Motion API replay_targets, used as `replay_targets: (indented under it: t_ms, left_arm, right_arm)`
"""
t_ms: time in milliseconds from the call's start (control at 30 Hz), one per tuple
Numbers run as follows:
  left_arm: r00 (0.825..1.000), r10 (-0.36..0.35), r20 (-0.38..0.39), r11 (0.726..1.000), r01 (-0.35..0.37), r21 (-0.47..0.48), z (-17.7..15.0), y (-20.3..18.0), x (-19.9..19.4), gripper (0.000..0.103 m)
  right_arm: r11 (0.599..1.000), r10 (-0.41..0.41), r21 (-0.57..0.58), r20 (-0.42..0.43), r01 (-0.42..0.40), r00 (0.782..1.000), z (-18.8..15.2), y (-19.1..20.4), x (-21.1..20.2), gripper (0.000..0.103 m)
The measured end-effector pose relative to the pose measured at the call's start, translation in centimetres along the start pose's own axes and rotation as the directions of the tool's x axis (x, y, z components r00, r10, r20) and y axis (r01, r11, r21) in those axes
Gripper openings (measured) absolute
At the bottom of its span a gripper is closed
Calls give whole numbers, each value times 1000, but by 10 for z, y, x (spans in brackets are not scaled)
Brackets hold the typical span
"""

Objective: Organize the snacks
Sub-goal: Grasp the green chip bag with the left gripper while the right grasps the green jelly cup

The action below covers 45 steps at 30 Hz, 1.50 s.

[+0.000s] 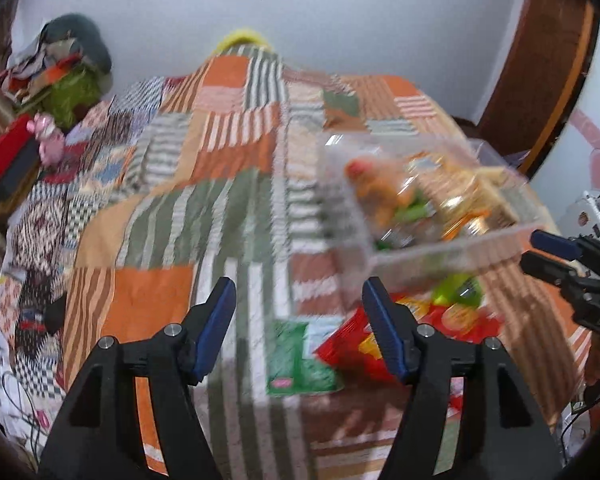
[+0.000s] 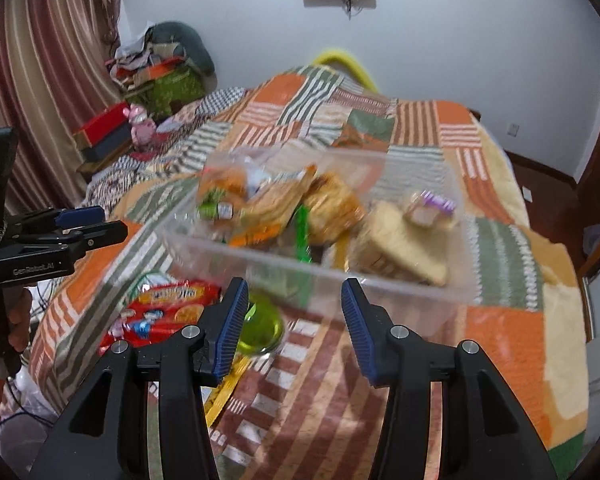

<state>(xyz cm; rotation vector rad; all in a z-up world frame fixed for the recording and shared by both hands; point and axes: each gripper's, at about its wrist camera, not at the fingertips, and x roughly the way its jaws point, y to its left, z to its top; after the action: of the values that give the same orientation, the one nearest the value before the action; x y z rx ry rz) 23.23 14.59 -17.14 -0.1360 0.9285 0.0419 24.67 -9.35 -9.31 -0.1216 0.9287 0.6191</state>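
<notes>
Nearest you, your left gripper [image 1: 298, 308] stands with its jaws wide and nothing between them, above the patchwork quilt [image 1: 172, 184]; your right gripper [image 2: 294, 300] is set narrower, jaws apart, also empty, though the near wall of the clear plastic box [image 2: 380, 280] shows blurred just past its tips and I cannot tell whether they touch it. On your side of the box lie a green packet [image 1: 300, 360], a red biscuit packet [image 2: 168, 304] and a green cup-like thing [image 2: 260, 328], all on the quilt, outside the box. Inside the box sit the snacks: orange and tan wrapped packets [image 2: 276, 208] toward its left and a pale packet [image 2: 400, 240] toward its right. Beyond the box the quilt runs to the white wall; far left of the box a red box [image 2: 104, 120] and a heap of cloth [image 2: 168, 60] stand by the striped curtain [image 2: 40, 80]
</notes>
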Motion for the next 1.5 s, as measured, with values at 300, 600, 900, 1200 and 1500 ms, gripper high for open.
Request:
replay_targets:
  t_ms: [300,600,900,1200,1500]
  left_arm:
    - [992,-22,-123,1000,19,-24,-40,22,43,65]
    - [989,-87,-123,996,83,-37,-45,15,59,66]
    - [991,-78,-109,997,75,-33,-48,14,62,61]
    - [990,-94,-109,995,91,-39,-59,15,51,39]
    - [995,-59,-76,997,55,-58,-61,17,30,28]
  right_arm:
    - [1000,12,-17,-84,-13,996,-11,13,30,45]
    - [999,38,-20,-110,-40,993,-12,22,41,45]
    - [998,60,-8,-138,-62,989,-17,24,47,45]
    - [997,70,0,-141,-71,988,-16,27,53,42]
    - [999,46,17,-117,-45,992,-21,18,39,42]
